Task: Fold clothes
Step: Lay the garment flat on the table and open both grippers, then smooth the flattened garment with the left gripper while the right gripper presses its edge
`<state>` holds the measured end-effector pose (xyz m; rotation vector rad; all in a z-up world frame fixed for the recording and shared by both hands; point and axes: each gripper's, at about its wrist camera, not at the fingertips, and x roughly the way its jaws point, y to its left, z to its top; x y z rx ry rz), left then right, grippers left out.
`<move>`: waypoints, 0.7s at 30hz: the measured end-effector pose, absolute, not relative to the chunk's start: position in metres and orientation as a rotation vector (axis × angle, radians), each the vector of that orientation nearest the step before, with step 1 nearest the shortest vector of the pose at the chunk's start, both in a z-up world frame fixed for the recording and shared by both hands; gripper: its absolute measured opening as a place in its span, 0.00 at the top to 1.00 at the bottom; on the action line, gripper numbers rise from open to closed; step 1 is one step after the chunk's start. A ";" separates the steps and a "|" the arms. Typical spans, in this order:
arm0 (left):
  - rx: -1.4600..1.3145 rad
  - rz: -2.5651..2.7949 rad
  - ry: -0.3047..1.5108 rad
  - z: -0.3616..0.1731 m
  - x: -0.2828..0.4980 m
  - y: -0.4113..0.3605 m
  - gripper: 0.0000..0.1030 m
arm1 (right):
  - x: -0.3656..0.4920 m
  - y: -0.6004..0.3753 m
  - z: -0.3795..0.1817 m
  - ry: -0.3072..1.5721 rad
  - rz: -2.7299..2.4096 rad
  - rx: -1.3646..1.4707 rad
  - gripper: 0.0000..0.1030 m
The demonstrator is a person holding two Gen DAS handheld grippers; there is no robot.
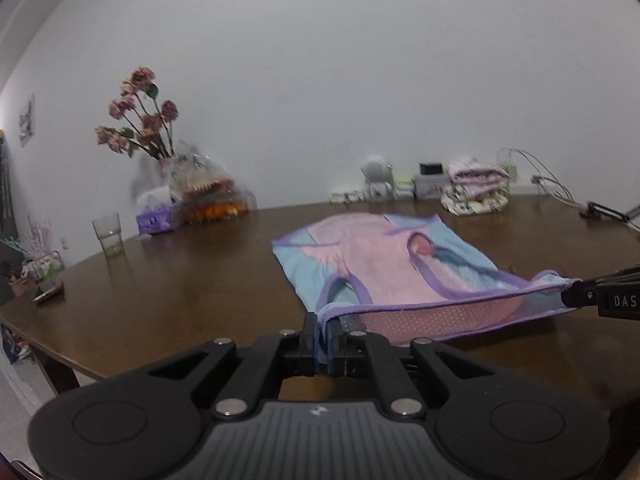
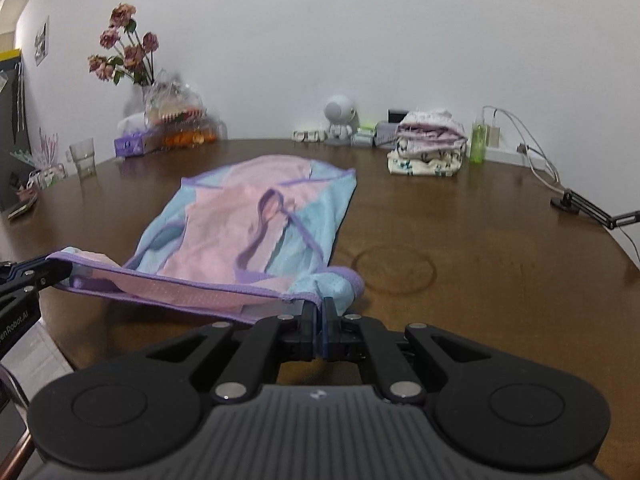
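A pink and light-blue garment (image 1: 372, 256) with purple trim lies spread on the brown table (image 1: 180, 280), its near hem lifted. My left gripper (image 1: 325, 320) is shut on the hem's left corner. My right gripper (image 2: 319, 306) is shut on the hem's right corner, where the blue cloth bunches up. The garment (image 2: 248, 208) stretches away from both grippers toward the wall, and the hem hangs taut between them. In the left wrist view the right gripper (image 1: 570, 291) enters from the right edge; in the right wrist view the left gripper (image 2: 66, 270) enters from the left.
A stack of folded clothes (image 2: 430, 146) sits at the back of the table. A glass (image 1: 108, 236), a tissue box (image 1: 154, 220), a wrapped bouquet (image 1: 180, 176), a small white figure (image 2: 340, 118), a green bottle (image 2: 478, 140) and cables (image 2: 536, 160) line the far edge. A black stand (image 2: 580, 206) sits at right.
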<state>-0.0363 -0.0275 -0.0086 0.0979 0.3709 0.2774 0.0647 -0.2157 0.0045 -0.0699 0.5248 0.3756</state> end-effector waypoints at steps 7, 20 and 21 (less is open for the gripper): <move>0.126 0.215 0.460 -0.019 -0.046 -0.024 0.86 | 0.051 -0.223 -0.007 0.565 0.383 -0.089 0.97; 0.162 0.023 0.587 -0.015 -0.055 0.007 0.37 | 0.032 -0.246 0.000 0.656 0.457 -0.122 0.53; 0.165 0.002 0.591 -0.009 -0.055 0.012 0.33 | 0.031 -0.251 0.003 0.665 0.469 -0.121 0.49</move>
